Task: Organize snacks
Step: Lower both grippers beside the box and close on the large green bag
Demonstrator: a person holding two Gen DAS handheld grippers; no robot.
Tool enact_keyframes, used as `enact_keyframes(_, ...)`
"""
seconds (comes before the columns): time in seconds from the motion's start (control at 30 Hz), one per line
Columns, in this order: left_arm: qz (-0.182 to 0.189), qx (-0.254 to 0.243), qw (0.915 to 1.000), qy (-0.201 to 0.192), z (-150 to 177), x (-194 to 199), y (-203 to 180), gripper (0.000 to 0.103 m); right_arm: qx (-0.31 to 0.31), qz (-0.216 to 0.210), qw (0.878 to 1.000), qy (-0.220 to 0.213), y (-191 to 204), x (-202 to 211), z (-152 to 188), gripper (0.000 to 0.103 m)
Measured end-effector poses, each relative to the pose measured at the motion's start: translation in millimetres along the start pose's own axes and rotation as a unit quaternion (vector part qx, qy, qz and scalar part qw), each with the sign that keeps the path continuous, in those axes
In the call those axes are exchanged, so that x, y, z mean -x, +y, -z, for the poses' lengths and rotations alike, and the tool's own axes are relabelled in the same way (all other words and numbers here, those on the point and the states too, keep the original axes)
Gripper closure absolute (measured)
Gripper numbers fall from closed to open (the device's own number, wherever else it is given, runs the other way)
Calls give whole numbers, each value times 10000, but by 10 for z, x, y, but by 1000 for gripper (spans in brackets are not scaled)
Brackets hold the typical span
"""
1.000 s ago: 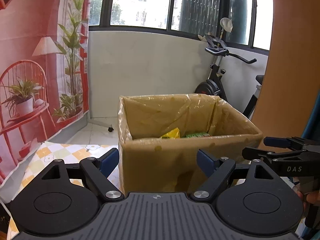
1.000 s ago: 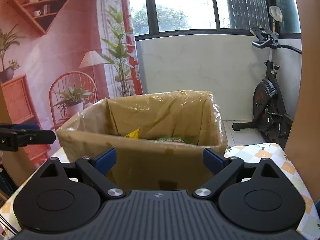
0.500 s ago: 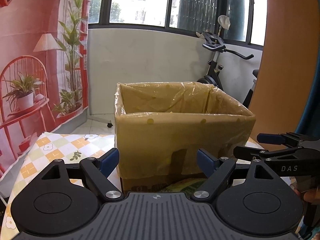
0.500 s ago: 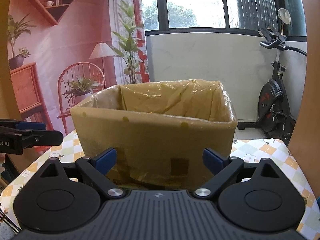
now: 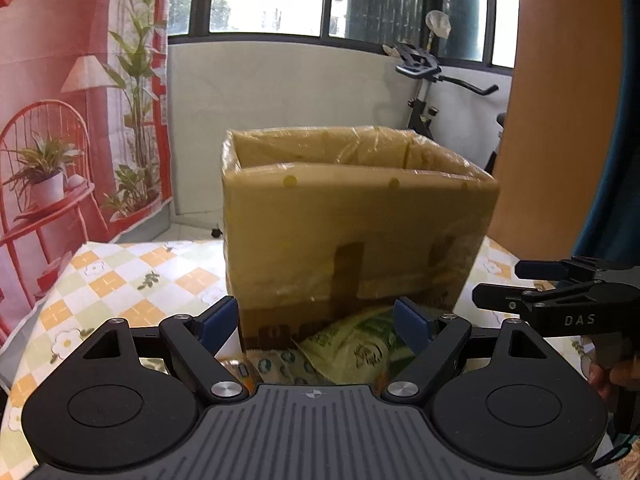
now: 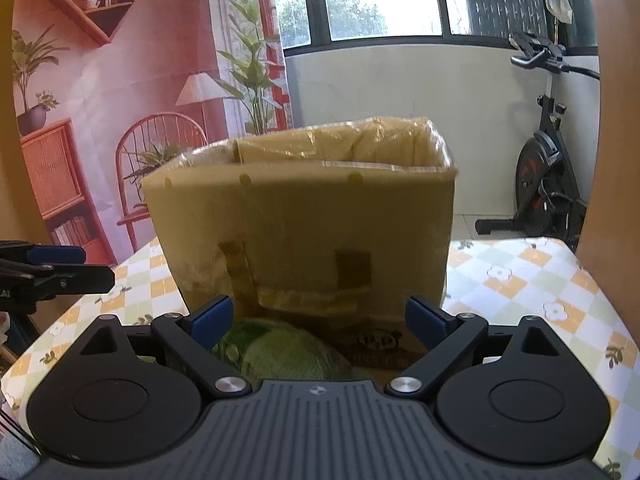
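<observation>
Both grippers, left [image 5: 316, 322] and right [image 6: 319, 318], had jaws released, empty, facing a box [image 5: 352, 224] mid-frame; green packet [image 5: 360, 350] below it.

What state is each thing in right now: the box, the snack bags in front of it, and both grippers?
Plastic-lined cardboard box: upright on the checked tablecloth, top open, contents hidden from here.
Pale green snack bag: lying on the tablecloth against the box's front, ungripped.
Dark green snack bag: lying before the box, ungripped.
Left gripper: fingers open, empty.
Right gripper: fingers open, empty.
</observation>
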State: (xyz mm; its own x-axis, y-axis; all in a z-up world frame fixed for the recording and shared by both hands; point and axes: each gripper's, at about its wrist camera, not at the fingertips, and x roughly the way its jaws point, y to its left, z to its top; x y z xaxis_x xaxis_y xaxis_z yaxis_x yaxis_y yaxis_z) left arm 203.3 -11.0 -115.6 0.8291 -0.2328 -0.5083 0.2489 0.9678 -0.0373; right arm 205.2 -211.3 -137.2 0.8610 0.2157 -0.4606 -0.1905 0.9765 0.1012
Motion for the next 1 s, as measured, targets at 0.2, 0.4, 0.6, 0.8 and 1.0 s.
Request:
enact_keyframes(0.2, 195, 29, 9994, 270, 165, -104, -49, 17, 78, -114, 9997, 193, 5, -37, 135, 8)
enact_keyframes(0.4, 383, 218, 9972, 601, 269, -269, -53, 17, 242, -196, 9988, 385, 70, -146, 235, 8)
enact_keyframes(0.6, 490, 255, 9956, 759, 348, -399, -72, 17, 274, -286, 9974, 602, 82, -287, 317, 10)
enact_keyframes(0.8, 519, 292, 9952, 781, 359, -520, -108, 21, 213, -400, 9961, 752, 60, -403, 366, 18)
enact_keyframes(1.0, 605, 456, 9936, 839, 356, -610, -73, 57, 175, -602, 9950, 775, 60, -472, 369, 37)
